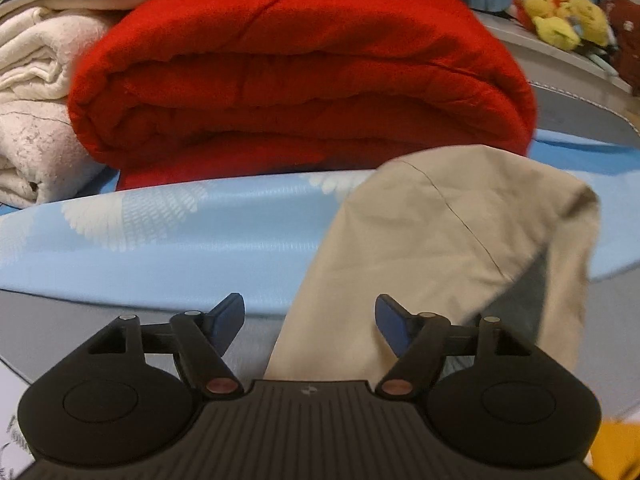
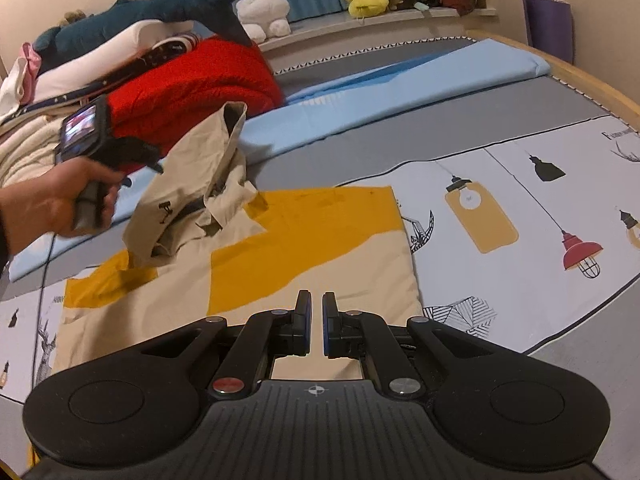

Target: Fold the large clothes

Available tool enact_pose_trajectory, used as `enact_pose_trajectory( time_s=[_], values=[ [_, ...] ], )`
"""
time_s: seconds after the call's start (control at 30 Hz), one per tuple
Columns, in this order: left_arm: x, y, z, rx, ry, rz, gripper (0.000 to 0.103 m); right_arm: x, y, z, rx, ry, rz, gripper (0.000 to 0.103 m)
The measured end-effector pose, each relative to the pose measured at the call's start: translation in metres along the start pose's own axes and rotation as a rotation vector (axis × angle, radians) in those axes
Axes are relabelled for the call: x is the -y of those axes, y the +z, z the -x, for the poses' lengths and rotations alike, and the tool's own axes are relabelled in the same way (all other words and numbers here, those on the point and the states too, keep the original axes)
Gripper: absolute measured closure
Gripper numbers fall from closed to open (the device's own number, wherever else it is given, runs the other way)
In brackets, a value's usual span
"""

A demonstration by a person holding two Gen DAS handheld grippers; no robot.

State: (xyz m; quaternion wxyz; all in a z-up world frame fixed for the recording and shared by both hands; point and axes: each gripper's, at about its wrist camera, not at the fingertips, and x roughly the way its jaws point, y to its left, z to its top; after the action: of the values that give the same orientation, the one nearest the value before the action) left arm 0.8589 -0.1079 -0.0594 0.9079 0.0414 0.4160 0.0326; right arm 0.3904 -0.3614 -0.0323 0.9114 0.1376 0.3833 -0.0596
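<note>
Left tool (image 1: pixel 310 320) gapes beside the beige garment (image 1: pixel 460 240), gripping nothing; right tool (image 2: pixel 317 320) shut, empty.

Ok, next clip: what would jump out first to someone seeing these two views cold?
Probably the red folded blanket, bulky at the far side of the bed in front of the left gripper, whose fingers stand apart with beige cloth between them. Next, the beige and yellow garment spread on the lamp-print sheet, one part lifted in mid-air beside the hand. The right gripper is shut over its near edge.
</note>
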Motion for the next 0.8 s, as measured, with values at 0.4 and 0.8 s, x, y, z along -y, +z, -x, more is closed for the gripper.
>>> enact_pose_trajectory(
  time_s=[0.4,0.8],
  values=[
    [0.028,0.010,0.002,0.092,-0.048,-0.211,0.103,0.006,0.001,-0.005,-0.005,-0.037,-0.013,0.098],
    [-0.033,-0.174,0.266,0.468,-0.391,-0.886,0.103,0.017,0.013,0.034,0.116,0.001,-0.123,0.098]
  ],
)
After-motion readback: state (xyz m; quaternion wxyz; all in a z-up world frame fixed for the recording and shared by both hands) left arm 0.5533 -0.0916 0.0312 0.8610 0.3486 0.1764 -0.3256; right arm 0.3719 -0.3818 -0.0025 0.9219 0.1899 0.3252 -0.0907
